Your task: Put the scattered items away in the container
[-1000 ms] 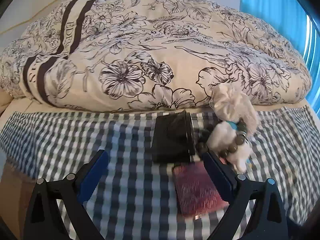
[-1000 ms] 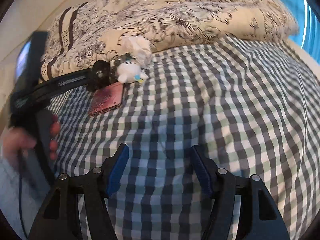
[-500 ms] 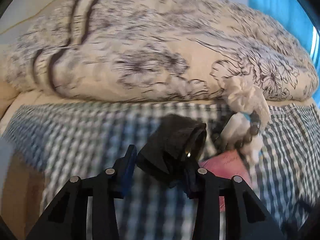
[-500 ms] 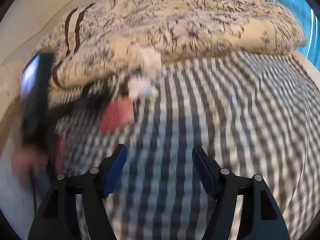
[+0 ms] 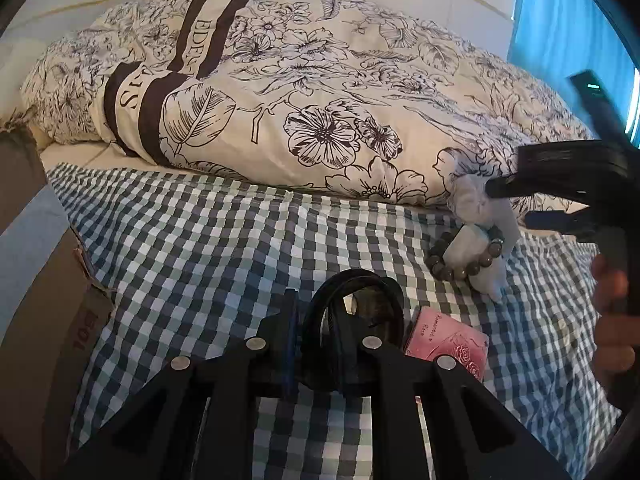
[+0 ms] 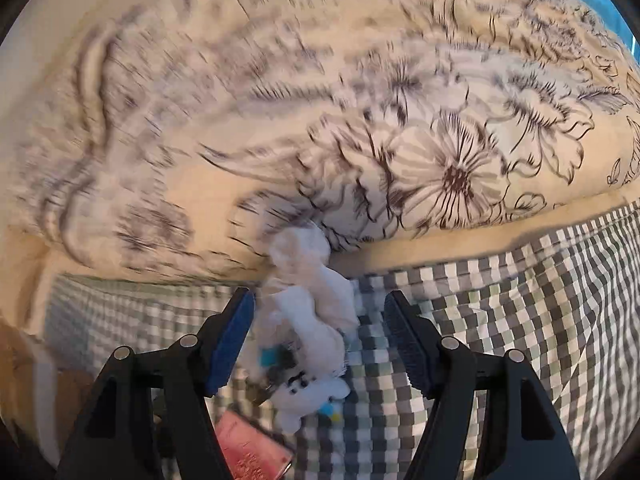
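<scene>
My left gripper (image 5: 314, 340) is shut on a black pouch (image 5: 356, 300), held just above the checked bedsheet (image 5: 192, 248). To its right a pink card (image 5: 452, 340) lies flat. Farther right, a white plush toy (image 5: 488, 256) with a bead bracelet (image 5: 448, 268) around it rests against the duvet. My right gripper (image 6: 320, 340) is open, one finger on each side of the white plush toy (image 6: 308, 332); whether the pads touch it is unclear in the blur. The pink card (image 6: 252, 456) shows below the left finger. In the left wrist view the right gripper (image 5: 560, 200) hovers over the toy.
A cardboard box (image 5: 40, 340) stands at the bed's left edge, beside my left gripper. A bulky floral duvet (image 5: 300, 100) fills the back of the bed. A hand (image 5: 612, 320) holds the right gripper's handle at the far right. Blue curtains (image 5: 560, 20) hang at the back right.
My left gripper shut on the black pouch and lifted it off the sheet, swinging left toward the box. My right gripper moved forward across the bed until it straddled the white plush toy.
</scene>
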`<state>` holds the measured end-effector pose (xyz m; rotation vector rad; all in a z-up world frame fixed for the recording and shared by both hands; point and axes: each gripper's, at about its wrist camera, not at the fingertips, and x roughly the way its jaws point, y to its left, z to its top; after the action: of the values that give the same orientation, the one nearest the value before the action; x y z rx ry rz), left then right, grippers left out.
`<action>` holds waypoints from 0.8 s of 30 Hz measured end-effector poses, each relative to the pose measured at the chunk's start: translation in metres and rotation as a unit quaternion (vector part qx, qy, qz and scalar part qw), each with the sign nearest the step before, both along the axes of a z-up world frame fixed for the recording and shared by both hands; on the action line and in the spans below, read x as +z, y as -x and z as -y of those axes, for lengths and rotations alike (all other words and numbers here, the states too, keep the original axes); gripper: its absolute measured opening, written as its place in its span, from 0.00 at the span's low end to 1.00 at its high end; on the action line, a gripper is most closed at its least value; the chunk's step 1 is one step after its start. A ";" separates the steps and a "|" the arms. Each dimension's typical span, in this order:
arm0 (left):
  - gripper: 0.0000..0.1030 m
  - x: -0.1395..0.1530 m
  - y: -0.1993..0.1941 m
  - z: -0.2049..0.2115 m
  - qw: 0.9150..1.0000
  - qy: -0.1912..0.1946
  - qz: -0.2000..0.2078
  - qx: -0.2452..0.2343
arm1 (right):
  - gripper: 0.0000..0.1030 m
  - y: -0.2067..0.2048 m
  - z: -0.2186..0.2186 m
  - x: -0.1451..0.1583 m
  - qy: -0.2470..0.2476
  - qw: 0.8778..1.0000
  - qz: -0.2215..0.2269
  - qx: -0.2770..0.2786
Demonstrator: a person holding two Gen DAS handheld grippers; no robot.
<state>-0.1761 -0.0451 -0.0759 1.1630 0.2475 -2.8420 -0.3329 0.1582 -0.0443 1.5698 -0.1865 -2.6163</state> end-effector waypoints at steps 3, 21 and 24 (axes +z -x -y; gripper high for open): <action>0.10 -0.004 0.002 -0.003 1.000 0.006 -0.002 -0.003 | 0.06 -0.004 -0.002 -0.006 0.034 0.999 0.018 0.010; 0.09 0.121 -0.123 0.021 0.996 -0.004 -0.069 -0.049 | 0.06 -0.201 0.013 0.128 0.111 0.986 -0.102 0.074; 0.09 0.157 -0.150 0.054 0.996 -0.006 -0.090 -0.027 | 0.06 -0.233 0.049 0.148 0.131 0.978 -0.114 0.114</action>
<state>-0.0256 -0.0992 0.0809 0.9291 0.2468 -3.0007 -0.0997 0.1088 0.1042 1.1264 -0.3004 -2.4485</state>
